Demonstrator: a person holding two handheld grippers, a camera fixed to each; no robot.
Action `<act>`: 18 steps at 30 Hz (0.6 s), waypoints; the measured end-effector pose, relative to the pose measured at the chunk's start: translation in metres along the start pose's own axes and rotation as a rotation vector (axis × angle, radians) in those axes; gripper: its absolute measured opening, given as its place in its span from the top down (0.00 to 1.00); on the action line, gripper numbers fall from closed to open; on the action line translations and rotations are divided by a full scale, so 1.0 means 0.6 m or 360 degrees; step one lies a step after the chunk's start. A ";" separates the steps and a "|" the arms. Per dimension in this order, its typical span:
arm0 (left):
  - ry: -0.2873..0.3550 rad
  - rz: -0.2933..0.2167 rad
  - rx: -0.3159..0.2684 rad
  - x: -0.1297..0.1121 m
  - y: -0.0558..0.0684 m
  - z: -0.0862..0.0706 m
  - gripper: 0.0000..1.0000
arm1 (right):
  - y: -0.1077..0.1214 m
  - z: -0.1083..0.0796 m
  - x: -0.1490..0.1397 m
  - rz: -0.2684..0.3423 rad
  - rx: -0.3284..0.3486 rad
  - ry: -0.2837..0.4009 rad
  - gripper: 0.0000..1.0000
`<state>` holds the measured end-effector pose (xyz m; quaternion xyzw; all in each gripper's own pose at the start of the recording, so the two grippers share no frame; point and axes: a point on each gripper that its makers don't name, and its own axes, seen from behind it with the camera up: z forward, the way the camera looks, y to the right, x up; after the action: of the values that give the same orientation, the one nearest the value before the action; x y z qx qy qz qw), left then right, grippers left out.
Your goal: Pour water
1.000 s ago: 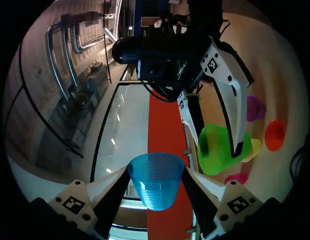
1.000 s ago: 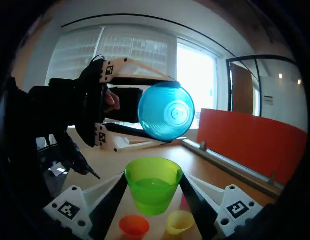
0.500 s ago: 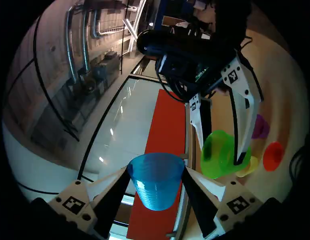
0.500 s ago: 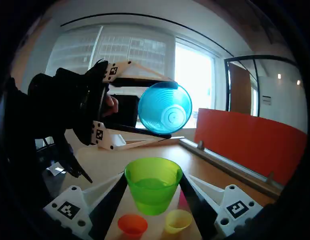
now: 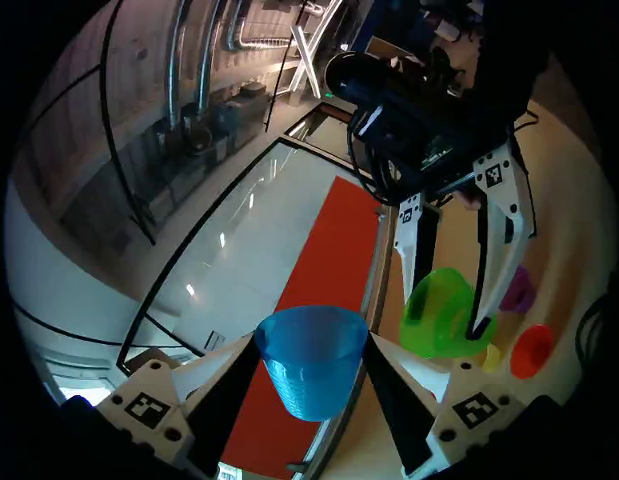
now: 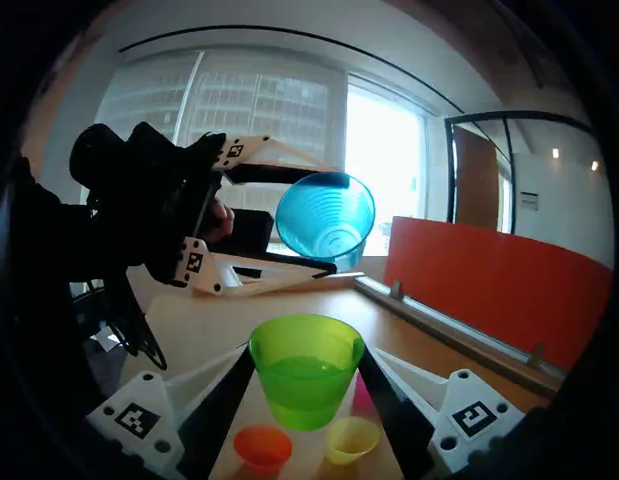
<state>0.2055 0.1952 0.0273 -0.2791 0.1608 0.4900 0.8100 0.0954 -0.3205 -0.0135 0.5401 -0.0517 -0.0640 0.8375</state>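
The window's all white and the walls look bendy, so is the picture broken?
Not broken. Right gripper view: daylight washes the window white, and the fisheye lens curves the ceiling line. Left gripper view: the same lens bends the pipes, and glare spots dot the glass panel.

The water-filled cup [image 6: 306, 380] sits nearest, the tilted cup [image 6: 325, 218] behind and above it, the left small cup [image 6: 263, 448] and right small cup [image 6: 351, 438] on the table [image 6: 197, 328] beneath, the partition [image 6: 501, 288] at right.
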 end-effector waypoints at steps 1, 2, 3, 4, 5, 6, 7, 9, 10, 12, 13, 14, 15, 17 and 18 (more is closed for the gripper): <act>-0.0003 -0.0019 0.0002 -0.001 -0.002 0.000 0.13 | 0.001 -0.001 0.000 -0.0001 -0.0003 -0.0001 0.08; -0.0005 -0.0038 0.0003 -0.003 -0.003 0.000 0.13 | 0.001 -0.001 0.000 -0.0002 -0.0006 -0.0003 0.08; -0.0009 -0.0060 0.0005 -0.004 -0.005 0.000 0.13 | 0.002 -0.002 0.000 -0.0002 -0.0010 -0.0004 0.08; -0.0012 -0.0081 0.0007 -0.006 -0.006 0.000 0.13 | 0.003 -0.002 0.000 -0.0003 -0.0013 -0.0004 0.08; -0.0015 -0.0103 0.0008 -0.008 -0.007 0.000 0.13 | 0.003 -0.003 0.000 -0.0003 -0.0015 -0.0004 0.08; -0.0020 -0.0127 0.0010 -0.011 -0.007 -0.001 0.13 | 0.004 -0.003 0.000 -0.0004 -0.0018 -0.0004 0.09; -0.0027 -0.0149 0.0008 -0.014 -0.006 -0.001 0.13 | 0.004 -0.004 0.001 -0.0004 -0.0019 -0.0005 0.09; -0.0042 -0.0195 0.0006 -0.021 -0.005 -0.001 0.13 | 0.006 -0.006 0.002 -0.0006 -0.0022 -0.0007 0.08; -0.0050 -0.0215 0.0004 -0.024 -0.004 -0.001 0.13 | 0.006 -0.006 0.000 -0.0008 -0.0023 -0.0010 0.08; -0.0067 -0.0258 0.0001 -0.031 -0.002 -0.002 0.13 | 0.007 -0.006 -0.002 -0.0013 -0.0025 -0.0014 0.08; -0.0073 -0.0277 0.0000 -0.033 -0.001 -0.003 0.13 | 0.008 -0.006 -0.003 -0.0014 -0.0028 -0.0017 0.08; -0.0078 -0.0296 -0.0002 -0.036 0.000 -0.004 0.13 | 0.008 -0.006 -0.004 -0.0014 -0.0030 -0.0019 0.08; -0.0084 -0.0318 -0.0003 -0.039 0.000 -0.005 0.13 | 0.009 -0.007 -0.005 -0.0015 -0.0032 -0.0021 0.08; -0.0093 -0.0356 -0.0005 -0.044 0.002 -0.007 0.13 | 0.009 -0.007 -0.005 -0.0014 -0.0031 -0.0024 0.08; -0.0097 -0.0377 -0.0005 -0.047 0.002 -0.008 0.13 | 0.009 -0.007 -0.006 -0.0013 -0.0031 -0.0025 0.09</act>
<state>0.1914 0.1729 0.0380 -0.2824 0.1010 0.3994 0.8663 0.0931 -0.3138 -0.0104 0.5317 -0.0554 -0.0723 0.8420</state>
